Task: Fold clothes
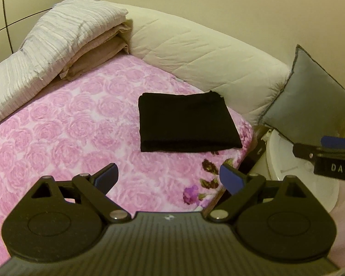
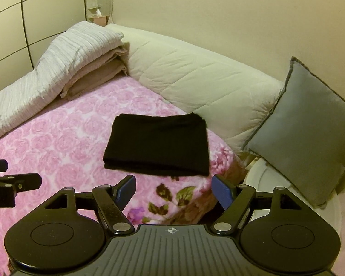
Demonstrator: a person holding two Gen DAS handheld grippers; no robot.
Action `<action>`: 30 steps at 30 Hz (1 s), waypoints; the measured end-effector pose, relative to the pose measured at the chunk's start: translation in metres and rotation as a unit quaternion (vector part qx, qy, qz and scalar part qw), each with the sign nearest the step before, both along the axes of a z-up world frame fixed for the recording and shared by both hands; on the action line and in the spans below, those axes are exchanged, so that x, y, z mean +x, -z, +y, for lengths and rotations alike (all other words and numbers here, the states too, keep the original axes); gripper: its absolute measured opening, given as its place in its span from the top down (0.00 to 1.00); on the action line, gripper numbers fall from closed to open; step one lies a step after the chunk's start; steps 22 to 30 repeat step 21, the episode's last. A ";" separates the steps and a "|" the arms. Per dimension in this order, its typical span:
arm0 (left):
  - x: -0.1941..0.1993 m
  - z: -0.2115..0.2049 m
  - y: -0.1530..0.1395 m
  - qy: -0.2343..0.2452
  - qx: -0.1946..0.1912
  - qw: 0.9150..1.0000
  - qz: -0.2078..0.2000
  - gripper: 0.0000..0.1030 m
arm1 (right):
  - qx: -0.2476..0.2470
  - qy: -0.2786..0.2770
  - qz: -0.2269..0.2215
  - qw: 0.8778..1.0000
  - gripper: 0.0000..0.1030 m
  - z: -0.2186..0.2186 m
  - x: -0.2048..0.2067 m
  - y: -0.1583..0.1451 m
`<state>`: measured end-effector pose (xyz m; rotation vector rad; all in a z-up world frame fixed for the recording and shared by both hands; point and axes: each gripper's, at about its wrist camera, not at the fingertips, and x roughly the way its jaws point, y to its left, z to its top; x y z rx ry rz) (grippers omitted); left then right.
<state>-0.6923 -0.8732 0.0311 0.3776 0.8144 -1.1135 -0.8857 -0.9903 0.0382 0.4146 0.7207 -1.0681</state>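
Already folded into a neat rectangle, the black cloth garment lay on the pink rose-patterned blanket, near the cream quilted bolster. Both the left gripper and right gripper hung above the blanket with jaws spread wide, holding nothing.

We read white capitals "DAS" on the black body of the right gripper, seen at the right edge of the left wrist view. On the left gripper, faint lettering, possibly "AI", shows; we cannot confirm it.
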 end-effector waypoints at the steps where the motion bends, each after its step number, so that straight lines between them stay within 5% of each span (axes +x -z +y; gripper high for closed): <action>1: 0.000 0.000 0.000 -0.003 -0.002 1.000 0.001 0.10 | 0.000 -0.001 0.000 1.000 0.26 0.001 0.000 0.000; 30: -0.032 0.006 0.019 0.010 0.019 1.000 -0.001 0.10 | 0.016 0.024 0.019 0.999 0.26 0.032 -0.018 0.005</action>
